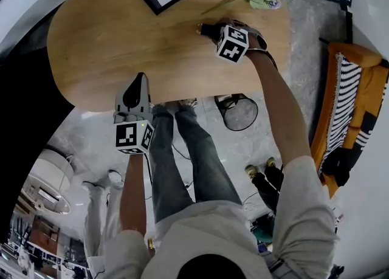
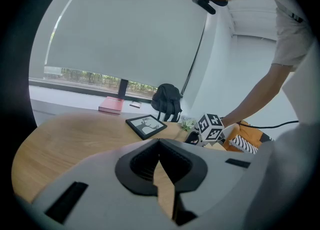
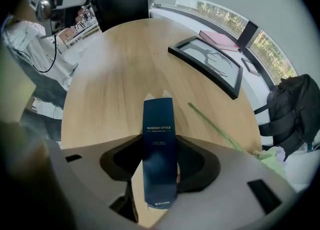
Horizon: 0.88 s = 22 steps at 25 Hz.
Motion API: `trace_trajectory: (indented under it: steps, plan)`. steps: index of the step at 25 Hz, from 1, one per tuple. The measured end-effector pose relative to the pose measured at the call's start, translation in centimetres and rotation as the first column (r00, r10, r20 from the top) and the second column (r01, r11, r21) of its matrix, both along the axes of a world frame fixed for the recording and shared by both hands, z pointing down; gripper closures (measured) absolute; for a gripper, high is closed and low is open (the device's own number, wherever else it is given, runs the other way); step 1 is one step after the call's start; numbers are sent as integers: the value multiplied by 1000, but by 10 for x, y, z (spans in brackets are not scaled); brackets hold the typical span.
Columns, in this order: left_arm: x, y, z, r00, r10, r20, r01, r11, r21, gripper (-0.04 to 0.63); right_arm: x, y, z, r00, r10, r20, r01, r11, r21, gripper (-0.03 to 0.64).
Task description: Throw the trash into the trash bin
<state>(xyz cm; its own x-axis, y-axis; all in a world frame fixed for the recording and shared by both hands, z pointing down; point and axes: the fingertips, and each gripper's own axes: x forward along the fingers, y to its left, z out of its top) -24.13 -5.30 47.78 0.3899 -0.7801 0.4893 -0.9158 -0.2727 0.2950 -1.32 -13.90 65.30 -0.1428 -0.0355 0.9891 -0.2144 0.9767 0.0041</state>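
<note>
Dark blue box (image 3: pixel 159 144) pinched between right gripper (image 1: pixel 203 29) fingers (image 3: pixel 196 161), over wooden table (image 3: pixel 110 73)

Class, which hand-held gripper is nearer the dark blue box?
Right. The right hand-held gripper has the dark blue box between its jaws over the table; the left hand-held gripper is back at the table's near edge.
</note>
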Motion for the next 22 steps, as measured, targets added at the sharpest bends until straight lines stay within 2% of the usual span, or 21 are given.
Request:
trace_trajectory:
  steps: [3, 6, 11, 17, 22]
  plan:
    - [4, -1, -1, 1000, 17, 3, -17, 1000, 1, 577, -3, 3, -7, 998, 30, 46, -32, 999, 44, 408]
    - [7, 0, -1, 999, 33, 4, -33, 999, 1, 577, -10, 4, -21, 979, 132, 153, -148, 984, 100, 408]
    - [19, 0, -1, 998, 67, 8, -67, 998, 6, 577, -13, 11, -52, 883, 315, 348, -380, 915, 135, 408]
    - [30, -1, -2, 993, 113, 20, -113, 994, 8, 577, -10, 27, -93, 671, 502, 547, -636, 768, 75, 408]
    - [45, -1, -5, 989, 148, 28, -148, 989, 12, 577, 11, 44, -121, 399, 630, 666, -822, 567, -43, 410]
